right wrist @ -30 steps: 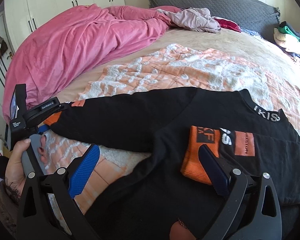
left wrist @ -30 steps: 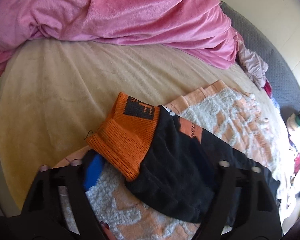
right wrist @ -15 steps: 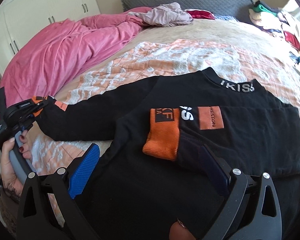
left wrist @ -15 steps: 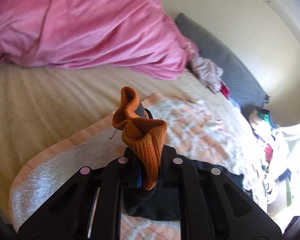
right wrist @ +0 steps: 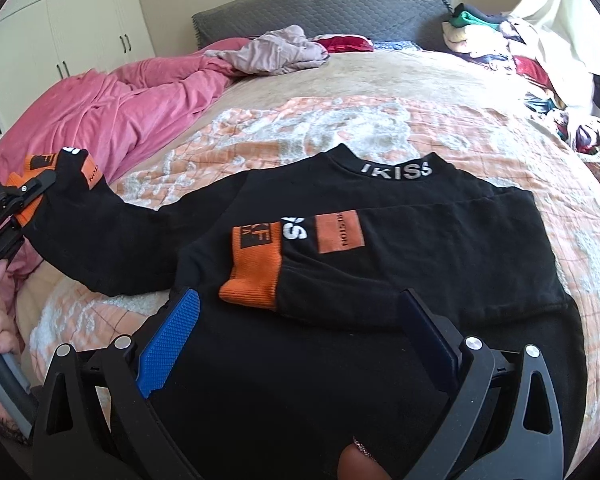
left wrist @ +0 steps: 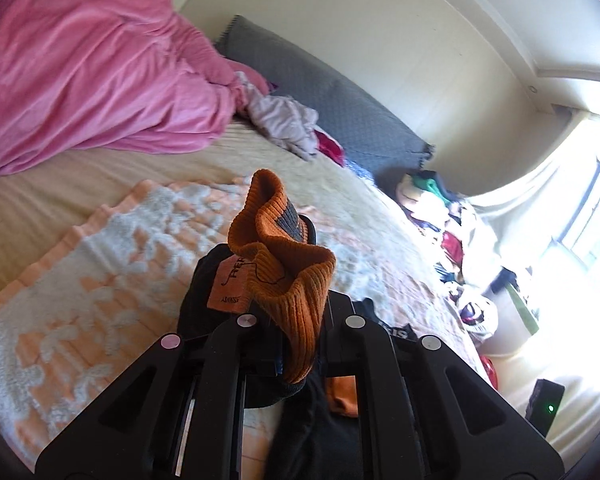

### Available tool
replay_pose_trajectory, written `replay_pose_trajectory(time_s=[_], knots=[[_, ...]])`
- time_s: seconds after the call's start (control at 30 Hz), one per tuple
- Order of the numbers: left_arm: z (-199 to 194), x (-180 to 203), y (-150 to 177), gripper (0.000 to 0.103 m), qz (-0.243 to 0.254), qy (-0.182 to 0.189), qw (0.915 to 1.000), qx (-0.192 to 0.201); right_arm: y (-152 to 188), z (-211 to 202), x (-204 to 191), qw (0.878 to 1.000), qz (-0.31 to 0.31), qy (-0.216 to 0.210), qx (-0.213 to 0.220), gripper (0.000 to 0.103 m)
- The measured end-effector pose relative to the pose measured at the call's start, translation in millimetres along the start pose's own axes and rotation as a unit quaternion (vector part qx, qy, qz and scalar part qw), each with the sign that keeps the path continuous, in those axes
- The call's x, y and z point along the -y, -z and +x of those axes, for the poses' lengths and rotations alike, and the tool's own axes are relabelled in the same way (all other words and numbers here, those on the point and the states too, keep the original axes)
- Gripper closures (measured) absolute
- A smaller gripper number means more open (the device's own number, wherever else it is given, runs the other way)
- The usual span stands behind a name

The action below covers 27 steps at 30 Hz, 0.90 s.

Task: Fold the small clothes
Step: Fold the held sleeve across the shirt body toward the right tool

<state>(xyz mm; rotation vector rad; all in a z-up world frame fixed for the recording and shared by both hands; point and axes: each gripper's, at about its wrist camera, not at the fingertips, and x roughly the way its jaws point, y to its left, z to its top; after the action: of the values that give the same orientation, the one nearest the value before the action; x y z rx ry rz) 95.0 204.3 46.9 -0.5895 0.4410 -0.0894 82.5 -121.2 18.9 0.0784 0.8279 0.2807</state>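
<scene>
Black sweatshirt [right wrist: 400, 280] lies face-up on the peach-and-white blanket [right wrist: 300, 128], collar toward the head of the bed [right wrist: 380, 72], hem toward the foot edge. One sleeve [right wrist: 380, 280] is already folded across the chest, its orange cuff [right wrist: 252, 276] resting near the middle of the body.

Left gripper [left wrist: 296, 344] is clamped shut on the other sleeve's orange cuff [left wrist: 288, 276] — ribbed knit bunches up out of the closed jaws, cuff lifted off the blanket. In the right wrist view that gripper sits out at the left edge of the bed, over the edge of the pink duvet [right wrist: 112, 120], with the sleeve [right wrist: 112, 236] stretched between it and the shoulder.

Right gripper [right wrist: 300, 340] has its jaws wide apart and grips nothing; it hangs over the lower body of the sweatshirt near the foot edge, blue pad [right wrist: 168, 340] toward the shoulder side.

Key relation: the held sleeve's long axis runs roughly crosswise, from the left bed edge in toward the shoulder. The torso — the landing spot — lies straight along that axis from the left gripper, so my read is the cuff gets carried inward over the chest. The left hand owns that move; the right is nearer the body and could pin it.
</scene>
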Motion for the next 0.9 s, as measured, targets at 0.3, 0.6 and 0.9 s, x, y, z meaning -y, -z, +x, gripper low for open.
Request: replay_pose_trajectory(time_s=[0.3, 0.6, 0.9], knots=[[17, 21, 14, 0.098, 0.013, 0.058, 0.9973, -0.044, 6, -19, 31, 0.999, 0.045, 0.019, 0.013, 0.005], [36, 49, 35, 0.098, 0.042, 0.091, 0.991, -0.089, 15, -35, 60, 0.995, 0.082, 0.047, 0.024, 0.005], [58, 68, 63, 0.098, 0.066, 0.114, 0.9805, -0.145, 21, -43, 79, 0.992, 0.097, 0.07, 0.028, 0.005]])
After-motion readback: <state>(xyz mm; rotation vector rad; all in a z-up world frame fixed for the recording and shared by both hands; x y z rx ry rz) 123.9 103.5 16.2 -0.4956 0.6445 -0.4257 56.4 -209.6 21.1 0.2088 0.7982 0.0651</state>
